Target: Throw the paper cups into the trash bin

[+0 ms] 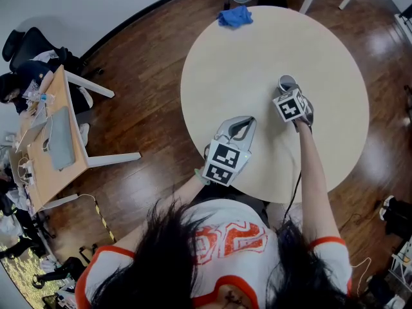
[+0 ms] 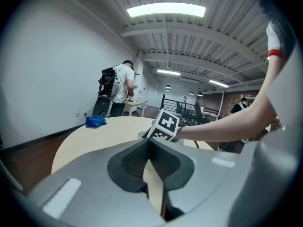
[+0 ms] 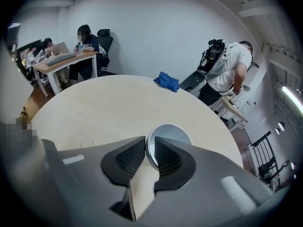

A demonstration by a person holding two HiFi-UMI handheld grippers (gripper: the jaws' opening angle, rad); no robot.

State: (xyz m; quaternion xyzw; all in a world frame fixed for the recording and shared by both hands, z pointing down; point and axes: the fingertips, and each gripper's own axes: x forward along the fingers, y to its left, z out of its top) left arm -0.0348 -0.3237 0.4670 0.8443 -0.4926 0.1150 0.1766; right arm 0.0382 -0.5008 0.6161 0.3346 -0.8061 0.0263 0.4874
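Head view looks down on a round, pale counter with a single paper cup standing upright right of its middle, well apart from a crumpled blue cloth at the far edge. The person's right arm is stretched straight out over the counter, and the right tool at its end tips steeply down onto the near side of the cup, its marker cube facing up.

Right gripper view shows the right tool closed on the cup's wall: one ribbed pad sits outside the paper cup, the other inside its open mouth, and the rim runs between them.

Left arm stays bent and close to the body. The left tool hangs low over the near edge of the counter, pointing across it only a little below level, just beside the right forearm. Left gripper view shows the left tool with its tips met and nothing between them; past them stands the right tool's marker cube, with a sliver of the cup's rim beside it.
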